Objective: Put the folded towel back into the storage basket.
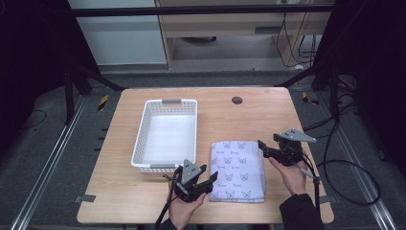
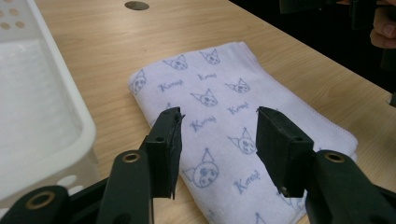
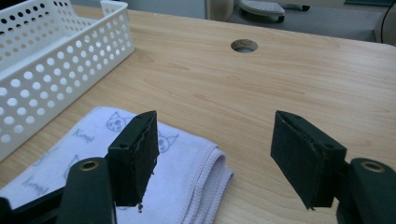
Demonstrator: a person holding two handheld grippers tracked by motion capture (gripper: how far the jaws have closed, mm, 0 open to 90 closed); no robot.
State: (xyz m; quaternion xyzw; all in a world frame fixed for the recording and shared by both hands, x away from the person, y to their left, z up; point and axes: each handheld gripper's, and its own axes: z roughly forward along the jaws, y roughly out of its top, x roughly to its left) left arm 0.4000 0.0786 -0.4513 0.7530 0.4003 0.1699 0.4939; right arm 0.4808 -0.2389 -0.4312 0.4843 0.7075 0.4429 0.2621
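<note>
A folded pale lilac towel (image 1: 238, 167) printed with cat faces lies flat on the wooden table (image 1: 268, 110), to the right of a white perforated basket (image 1: 165, 103). My left gripper (image 1: 209, 173) is open at the towel's near left edge. In the left gripper view its jaws (image 2: 219, 114) stand apart over the towel (image 2: 219, 88), without touching it. My right gripper (image 1: 268, 141) is open at the towel's far right corner. In the right gripper view the towel's folded corner (image 3: 187, 163) lies below the jaws (image 3: 215, 116), by the left one.
The basket (image 2: 70, 107) has nothing in it and stands close to the left of my left hand. A round cable hole (image 1: 237, 100) sits in the table's far middle. The table's right edge runs just beyond my right hand. Dark frame posts and cables surround the table.
</note>
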